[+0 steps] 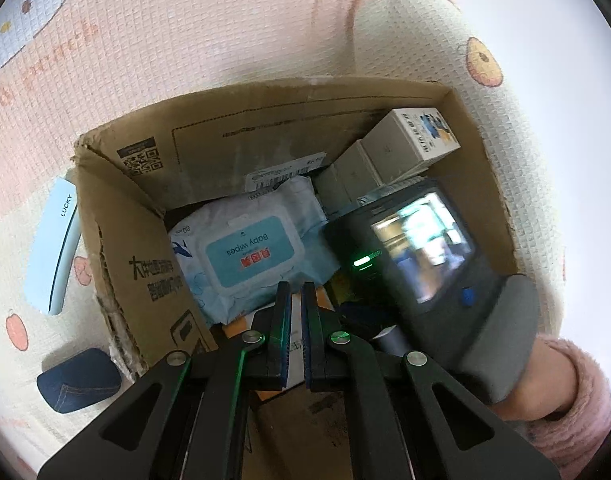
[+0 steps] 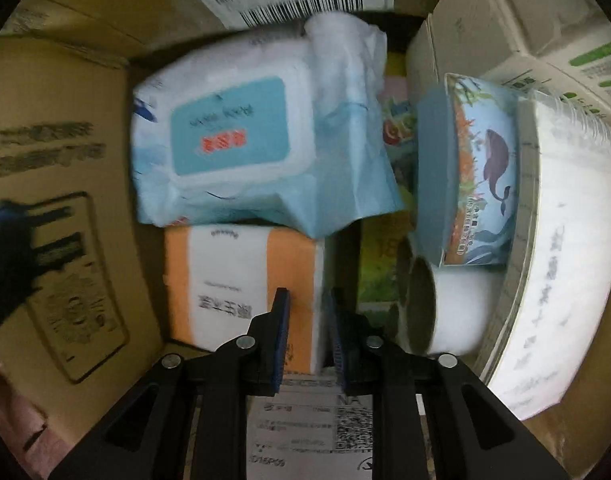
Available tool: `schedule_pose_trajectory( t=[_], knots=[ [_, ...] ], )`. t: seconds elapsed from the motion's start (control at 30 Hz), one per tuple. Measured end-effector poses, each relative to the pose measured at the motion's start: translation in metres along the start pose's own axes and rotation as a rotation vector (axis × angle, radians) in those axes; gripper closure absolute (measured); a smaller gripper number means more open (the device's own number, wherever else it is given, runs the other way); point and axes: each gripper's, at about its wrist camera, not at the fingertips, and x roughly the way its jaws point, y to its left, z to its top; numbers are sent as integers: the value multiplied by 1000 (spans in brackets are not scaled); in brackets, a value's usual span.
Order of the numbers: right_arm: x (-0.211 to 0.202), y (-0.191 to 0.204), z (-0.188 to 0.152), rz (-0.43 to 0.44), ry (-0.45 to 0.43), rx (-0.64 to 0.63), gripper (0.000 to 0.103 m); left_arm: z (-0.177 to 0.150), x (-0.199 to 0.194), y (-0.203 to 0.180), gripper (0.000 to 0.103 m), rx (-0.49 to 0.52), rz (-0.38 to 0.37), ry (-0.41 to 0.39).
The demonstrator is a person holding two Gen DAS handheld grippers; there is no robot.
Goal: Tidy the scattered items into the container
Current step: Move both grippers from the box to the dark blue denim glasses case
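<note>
A cardboard box (image 1: 265, 120) stands on a patterned play mat. Inside it lie a baby wipes pack (image 1: 249, 248) (image 2: 241, 136), an orange and white tissue pack (image 2: 233, 280), a blue whale tin (image 2: 477, 168), a small tape roll (image 2: 453, 312) and white cartons (image 1: 405, 148). My left gripper (image 1: 296, 288) hangs over the box's near side, shut with nothing between its pads. My right gripper (image 2: 308, 296) is down inside the box above the tissue pack's corner. Its jaws are drawn together to a narrow gap and pinch nothing. In the left wrist view only its body and screen (image 1: 417, 248) show.
Outside the box on the mat (image 1: 225, 32) lie a light blue case marked LUCKY (image 1: 59, 248) and a dark denim-print pouch (image 1: 79, 380). A large white roll (image 2: 565, 240) fills the box's right side. A hand in a pink fuzzy sleeve (image 1: 565, 380) holds the right gripper.
</note>
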Motion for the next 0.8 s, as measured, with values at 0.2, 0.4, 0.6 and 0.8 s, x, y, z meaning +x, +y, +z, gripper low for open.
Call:
schedule_pose_trajectory(
  t=[0.2, 0.4, 0.6, 0.8],
  knots=[
    [-16, 4, -7, -58, -45, 8, 88, -9, -20, 3, 98, 27, -6, -41],
    [-78, -16, -55, 22, -307, 164, 87, -28, -52, 12, 83, 37, -61, -102],
    [-133, 1, -115, 24, -536, 282, 85, -46, -90, 13, 63, 88, -84, -194],
    [-162, 36, -147, -64, -675, 286, 46, -64, -118, 26, 58, 148, -101, -241]
  ],
)
